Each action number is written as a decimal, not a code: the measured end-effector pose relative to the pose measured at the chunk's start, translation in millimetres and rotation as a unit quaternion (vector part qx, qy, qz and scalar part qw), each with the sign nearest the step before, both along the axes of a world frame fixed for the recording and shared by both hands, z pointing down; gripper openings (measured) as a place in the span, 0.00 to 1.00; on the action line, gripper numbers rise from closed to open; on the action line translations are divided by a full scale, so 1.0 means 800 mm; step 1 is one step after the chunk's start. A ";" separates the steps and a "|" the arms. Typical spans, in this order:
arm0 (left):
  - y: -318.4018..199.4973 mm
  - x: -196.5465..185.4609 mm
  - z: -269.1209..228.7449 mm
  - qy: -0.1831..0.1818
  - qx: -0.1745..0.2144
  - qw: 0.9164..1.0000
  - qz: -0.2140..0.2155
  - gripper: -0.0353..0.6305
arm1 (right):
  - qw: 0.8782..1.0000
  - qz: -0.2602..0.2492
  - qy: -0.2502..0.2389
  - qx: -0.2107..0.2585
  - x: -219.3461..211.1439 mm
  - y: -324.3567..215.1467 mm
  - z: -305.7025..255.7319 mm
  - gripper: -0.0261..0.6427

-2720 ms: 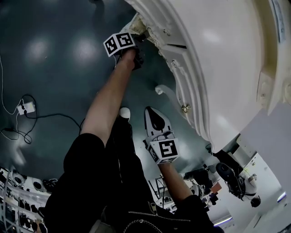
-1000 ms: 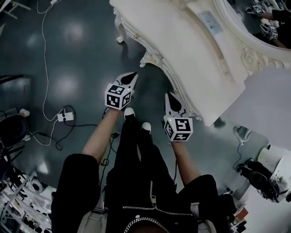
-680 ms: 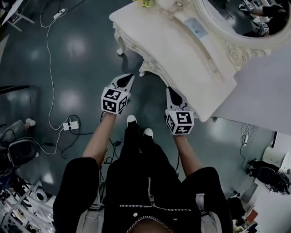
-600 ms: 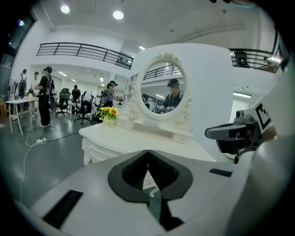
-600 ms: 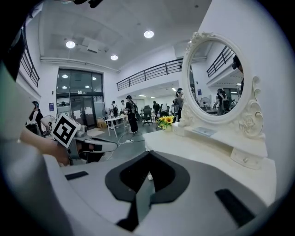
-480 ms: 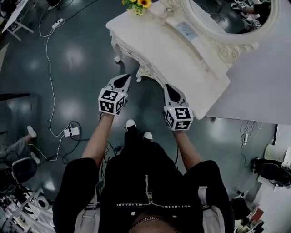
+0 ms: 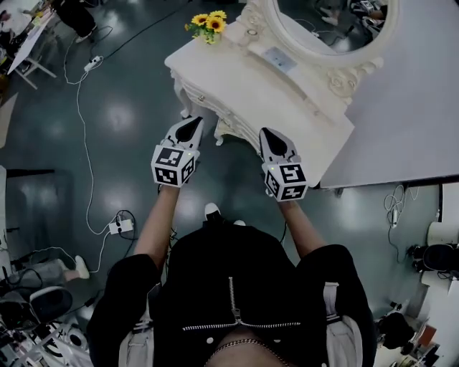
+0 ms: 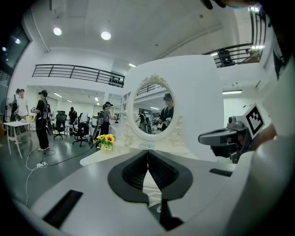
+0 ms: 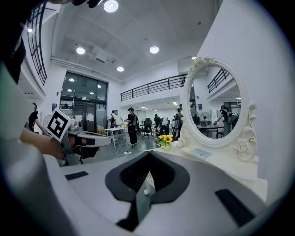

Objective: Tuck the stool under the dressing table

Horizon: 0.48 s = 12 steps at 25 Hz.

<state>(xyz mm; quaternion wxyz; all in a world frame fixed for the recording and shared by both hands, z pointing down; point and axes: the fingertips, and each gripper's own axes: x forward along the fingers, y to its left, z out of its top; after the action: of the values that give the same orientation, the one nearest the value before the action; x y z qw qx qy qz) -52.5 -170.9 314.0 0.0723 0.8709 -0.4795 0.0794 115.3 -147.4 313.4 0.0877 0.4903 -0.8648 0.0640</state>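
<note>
The white dressing table [image 7: 287, 93] with its oval mirror [image 7: 323, 29] stands ahead of me. No stool seat shows. Only a white carved piece [image 7: 226, 132] peeks from under the table's front edge, and I cannot tell whether it belongs to the stool or the table. A white leg [image 9: 148, 184] shows past the right jaws. My left gripper [image 7: 192, 123] and right gripper [image 7: 270, 133] hang side by side in front of that edge. Both point at the table, are shut and hold nothing. The left gripper [image 8: 147, 152] faces the mirror, with the right gripper [image 8: 221, 137] beside it.
A sunflower vase [image 7: 208, 21] sits on the table's far left corner. A power strip [image 7: 118, 226] and cables lie on the dark floor at the left. A white wall panel [image 7: 409, 107] backs the table. People and office chairs [image 8: 83, 129] stand far off.
Both grippers have risen from near the floor to about table height, staying shut. The head view has pulled back, so the whole table, mirror and flowers now show.
</note>
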 end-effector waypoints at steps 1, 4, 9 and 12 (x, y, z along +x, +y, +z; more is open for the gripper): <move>0.002 0.000 -0.004 0.001 0.004 1.000 -0.001 0.09 | 1.000 0.001 -0.001 0.004 0.001 0.001 -0.005 0.04; 0.008 0.000 -0.008 0.001 0.009 1.000 -0.002 0.09 | 1.000 0.004 -0.001 0.010 0.003 0.004 -0.010 0.04; 0.013 -0.003 -0.001 0.001 0.005 1.000 0.000 0.09 | 1.000 0.007 0.001 0.009 0.002 0.004 -0.008 0.04; 0.011 -0.006 0.002 0.000 0.002 1.000 0.001 0.09 | 1.000 0.008 0.002 0.008 -0.001 0.002 -0.007 0.04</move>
<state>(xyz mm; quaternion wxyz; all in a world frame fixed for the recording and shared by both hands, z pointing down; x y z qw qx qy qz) -57.4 -162.3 315.6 0.0706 0.8713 -0.4792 0.0790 114.4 -146.2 307.5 0.0846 0.4985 -0.8609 0.0566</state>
